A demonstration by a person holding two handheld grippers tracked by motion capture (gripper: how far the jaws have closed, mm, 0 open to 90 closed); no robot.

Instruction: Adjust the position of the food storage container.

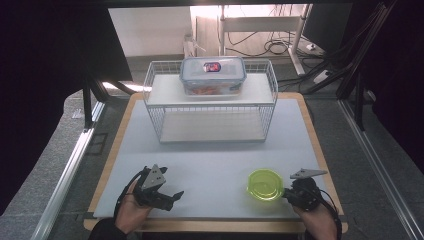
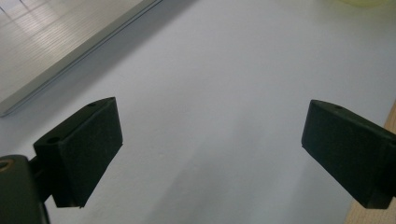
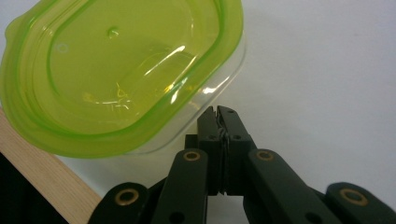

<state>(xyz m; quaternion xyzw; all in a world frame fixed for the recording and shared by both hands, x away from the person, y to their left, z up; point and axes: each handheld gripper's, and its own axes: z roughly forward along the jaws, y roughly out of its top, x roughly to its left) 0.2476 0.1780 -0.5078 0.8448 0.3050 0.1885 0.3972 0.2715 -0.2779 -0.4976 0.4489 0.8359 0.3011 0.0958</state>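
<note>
Near the desk's (image 1: 210,160) front edge, right tongs (image 3: 217,112) pinched shut beside the light, slippery green-lidded tub (image 1: 265,184)—grip its rim—left tongs (image 2: 210,154) gaped empty.

Lab-like test bench: dark curtains (image 1: 45,75), tangled floor cables (image 1: 272,47), framed white table (image 1: 215,165).

Glossy translucent green plastic container (image 3: 121,74) touching the matt black plastic right gripper (image 3: 219,112) tips, on a smooth matt white table top (image 1: 210,165) with pale wood edging, beyond both a white-coated wire metal basket (image 1: 210,102) holding a clear glossy plastic box (image 1: 212,75).
</note>
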